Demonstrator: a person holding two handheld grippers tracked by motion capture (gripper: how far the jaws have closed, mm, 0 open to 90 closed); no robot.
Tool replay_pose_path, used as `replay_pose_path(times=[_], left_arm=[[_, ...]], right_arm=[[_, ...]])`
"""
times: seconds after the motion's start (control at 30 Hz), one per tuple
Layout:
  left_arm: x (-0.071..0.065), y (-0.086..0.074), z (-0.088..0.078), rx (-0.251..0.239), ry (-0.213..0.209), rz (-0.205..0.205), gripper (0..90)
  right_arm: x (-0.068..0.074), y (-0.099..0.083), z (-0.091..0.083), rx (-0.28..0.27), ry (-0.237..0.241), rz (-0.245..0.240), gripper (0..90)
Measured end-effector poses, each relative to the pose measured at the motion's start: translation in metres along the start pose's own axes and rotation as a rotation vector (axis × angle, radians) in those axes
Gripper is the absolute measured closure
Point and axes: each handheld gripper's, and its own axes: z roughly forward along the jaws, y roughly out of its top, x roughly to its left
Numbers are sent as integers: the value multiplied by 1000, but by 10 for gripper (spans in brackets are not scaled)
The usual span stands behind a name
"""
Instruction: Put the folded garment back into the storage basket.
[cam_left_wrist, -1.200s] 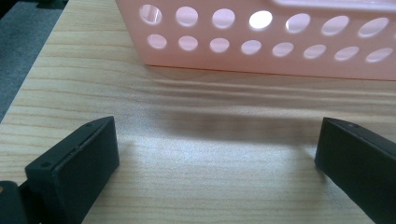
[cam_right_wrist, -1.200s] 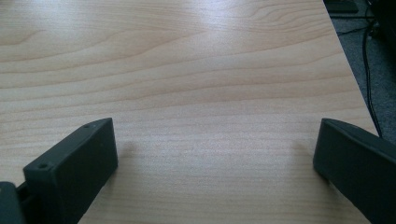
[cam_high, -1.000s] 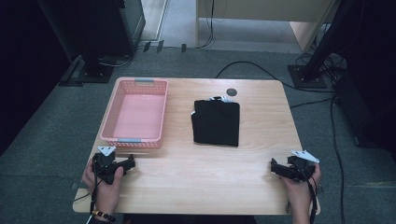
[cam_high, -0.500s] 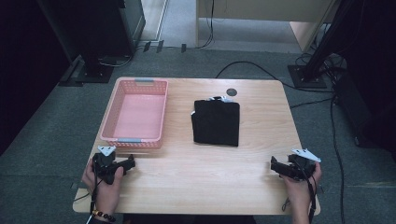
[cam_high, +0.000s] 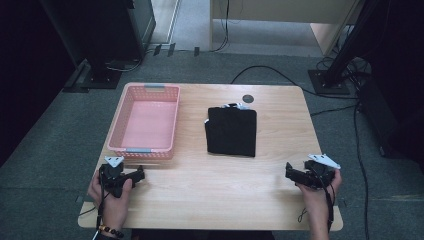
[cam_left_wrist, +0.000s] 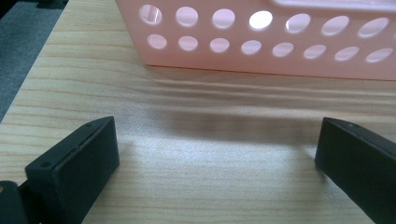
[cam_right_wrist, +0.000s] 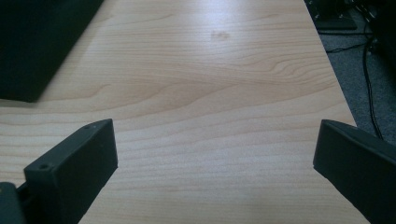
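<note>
Both claws wide apart, resting on table (cam_high: 220, 190); black cloth (cam_high: 231, 131), apparently folded.

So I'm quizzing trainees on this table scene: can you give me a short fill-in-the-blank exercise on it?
1. The pink basket has ____ inside it.
2. The folded black cloth lies to the ____ of the basket in the high view.
3. The jaws of the left tongs stand ____.
4. Between the jaws of the right tongs there is only bare ____.

Missing words: nothing; right; open; table

Overhead forward-down view; two low close views sharing the table (cam_high: 220, 185).
</note>
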Motion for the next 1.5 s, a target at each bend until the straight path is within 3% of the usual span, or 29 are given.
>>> replay_pose_path(times=[1.5], left_arm=[[0,0,-1,1,0,2,0]], right_arm=[[64,52,22,21,41,-56,0]])
